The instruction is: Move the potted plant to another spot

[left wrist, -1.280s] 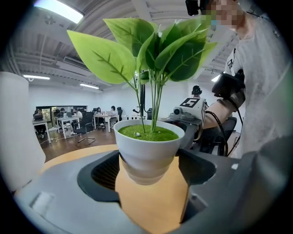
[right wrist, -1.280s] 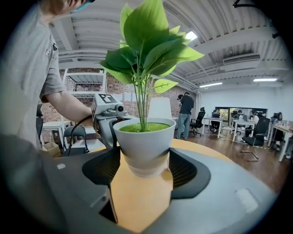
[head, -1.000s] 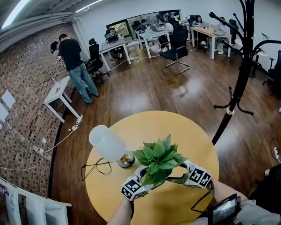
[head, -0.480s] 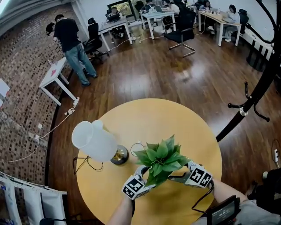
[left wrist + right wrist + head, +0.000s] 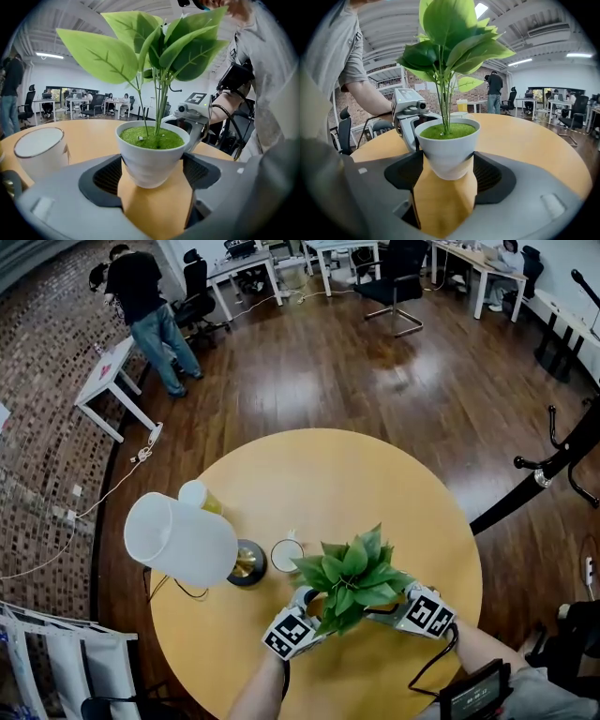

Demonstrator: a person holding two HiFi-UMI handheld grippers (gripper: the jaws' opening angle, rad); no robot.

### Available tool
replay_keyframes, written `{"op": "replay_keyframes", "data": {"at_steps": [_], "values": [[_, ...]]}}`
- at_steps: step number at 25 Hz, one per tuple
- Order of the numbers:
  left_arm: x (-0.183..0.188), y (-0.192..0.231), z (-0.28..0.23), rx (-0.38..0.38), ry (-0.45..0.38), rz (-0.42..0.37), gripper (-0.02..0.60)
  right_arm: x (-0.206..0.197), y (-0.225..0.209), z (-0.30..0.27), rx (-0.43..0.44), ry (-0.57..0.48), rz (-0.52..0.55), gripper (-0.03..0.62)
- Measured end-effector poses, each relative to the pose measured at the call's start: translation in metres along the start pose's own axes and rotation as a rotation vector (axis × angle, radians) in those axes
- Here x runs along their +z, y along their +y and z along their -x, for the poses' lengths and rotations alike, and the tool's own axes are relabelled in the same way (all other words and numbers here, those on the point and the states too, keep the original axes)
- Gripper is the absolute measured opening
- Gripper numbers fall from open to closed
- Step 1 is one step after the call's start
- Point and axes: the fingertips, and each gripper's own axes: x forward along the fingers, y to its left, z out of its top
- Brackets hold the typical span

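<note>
The potted plant [image 5: 352, 576] has broad green leaves in a small white pot [image 5: 152, 154]. It sits over the near part of the round yellow table [image 5: 375, 474]. My left gripper [image 5: 307, 604] grips the pot from the left and my right gripper [image 5: 380, 613] from the right. In the left gripper view the black pads [image 5: 108, 177] press on the pot's sides. The right gripper view shows the same grip on the pot [image 5: 447, 145], with the left gripper [image 5: 410, 115] just behind it. Whether the pot's base touches the tabletop I cannot tell.
A white cup [image 5: 286, 554] stands just left of the plant, also in the left gripper view [image 5: 42, 152]. A lamp with a big white shade [image 5: 183, 542] and a yellow cup [image 5: 199, 496] sit further left. A black coat stand [image 5: 553, 465] rises at the right. A person [image 5: 141, 292] stands far off.
Both grippers and the plant have sunk towards the tabletop. The head view has tipped further down, bringing the white cup and yellow cup into sight.
</note>
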Motion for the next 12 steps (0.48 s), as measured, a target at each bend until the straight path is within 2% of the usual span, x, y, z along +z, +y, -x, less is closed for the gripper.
{"op": "replay_keyframes", "data": {"at_steps": [12], "values": [[-0.0046,0.0085,-0.0058,0.003,-0.025,-0.004,0.407,-0.0051,-0.0087,-0.0065,0.003,-0.014,0.002,0.342]]}}
